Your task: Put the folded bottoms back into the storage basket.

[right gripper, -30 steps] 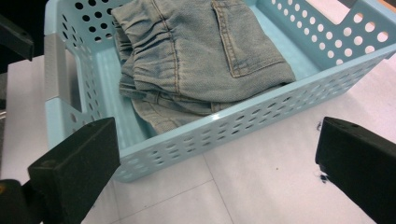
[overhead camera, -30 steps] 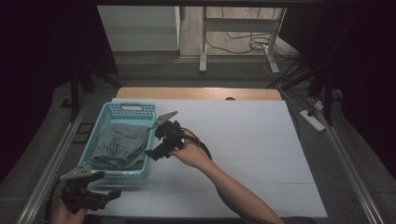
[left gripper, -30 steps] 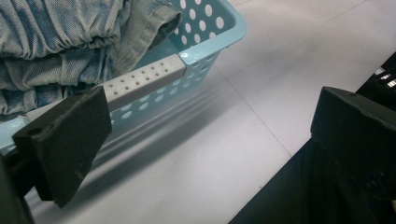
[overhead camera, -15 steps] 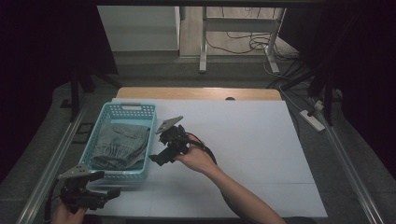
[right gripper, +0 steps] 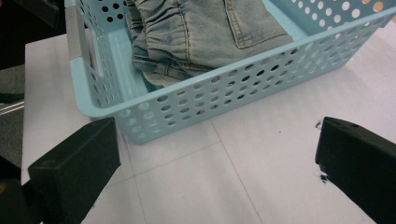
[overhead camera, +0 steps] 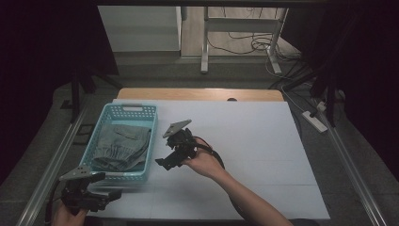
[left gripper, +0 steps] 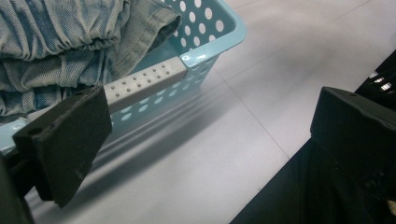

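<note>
Right gripper (overhead camera: 165, 163) drew back from perforated plastic basket (overhead camera: 141, 111); both grippers' jaws apart

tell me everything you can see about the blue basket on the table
The basket is light turquoise plastic, rectangular, with rows of round holes in its walls and a grey handle insert at one end. It stands upright at the left of the white table and holds folded faded denim. Neither tool touches it.

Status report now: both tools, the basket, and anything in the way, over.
Left tool open, at basket's near corner. Right tool open, beside the basket, holding nothing. Folded jeans inside the basket. White table between tools and basket bare.
</note>
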